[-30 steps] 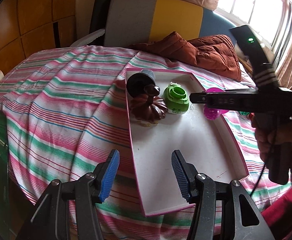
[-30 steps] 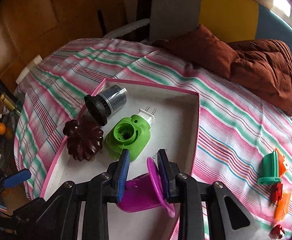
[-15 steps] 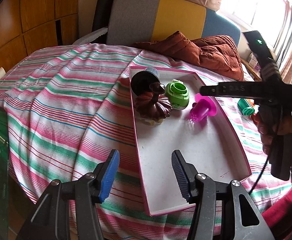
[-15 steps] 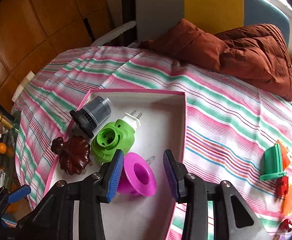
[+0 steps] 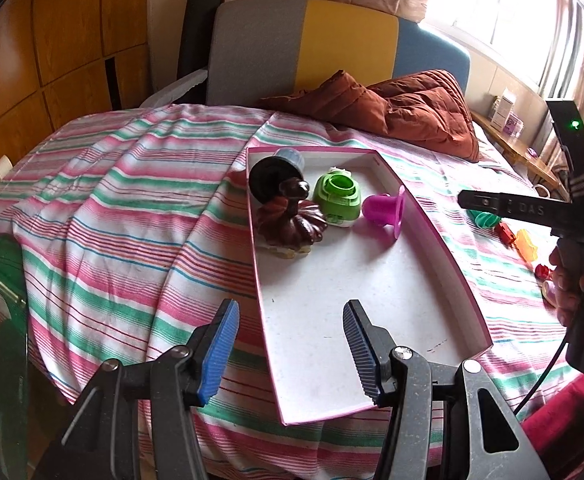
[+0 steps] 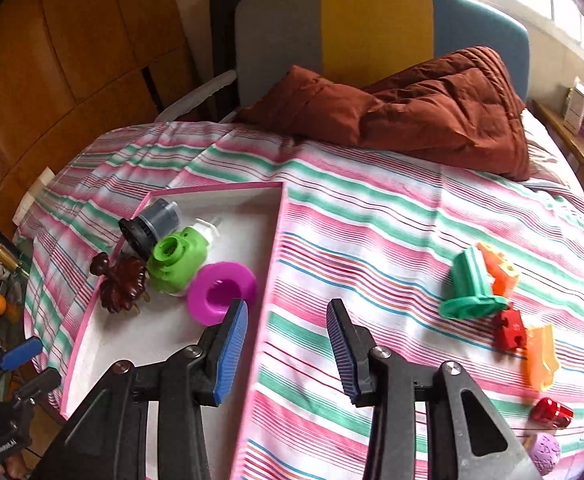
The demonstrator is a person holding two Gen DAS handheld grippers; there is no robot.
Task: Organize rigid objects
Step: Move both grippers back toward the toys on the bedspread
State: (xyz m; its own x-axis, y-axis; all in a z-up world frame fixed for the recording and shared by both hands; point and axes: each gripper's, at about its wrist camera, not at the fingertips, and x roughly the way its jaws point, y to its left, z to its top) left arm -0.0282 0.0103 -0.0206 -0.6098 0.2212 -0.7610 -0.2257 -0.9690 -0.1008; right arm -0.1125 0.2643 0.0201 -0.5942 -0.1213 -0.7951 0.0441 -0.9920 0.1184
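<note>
The right gripper (image 6: 287, 346) hung with its blue-padded jaws spread wide and nothing between them, above the right rim of the pink-edged tray (image 6: 276, 240) and the striped bedsheet (image 6: 372, 216). The left gripper (image 5: 289, 350) was likewise wide apart and empty, poised over the tray's near end (image 5: 372, 320).

Inside the tray, at its far end, four things sat clustered: a black-and-grey cylinder (image 6: 149, 222) lying on its side, a dark brown pumpkin-shaped piece (image 6: 121, 282), a green plug-in device (image 6: 177, 258) and a magenta funnel-shaped cup (image 6: 221, 292) just beside the green one.

The right wrist view alone showed clearly the loose pieces on the sheet to the right of the tray: a green flanged block (image 6: 470, 284) touching an orange block (image 6: 500, 268), a red block (image 6: 512, 330), a translucent orange piece (image 6: 540, 354), a small red shiny piece (image 6: 552, 412) and a purple ball (image 6: 544, 450) at the lower edge. In the left wrist view these were partly hidden behind the right gripper's body, though that view alone showed the person's hand (image 5: 572, 280) on its handle and the tray's whole length
</note>
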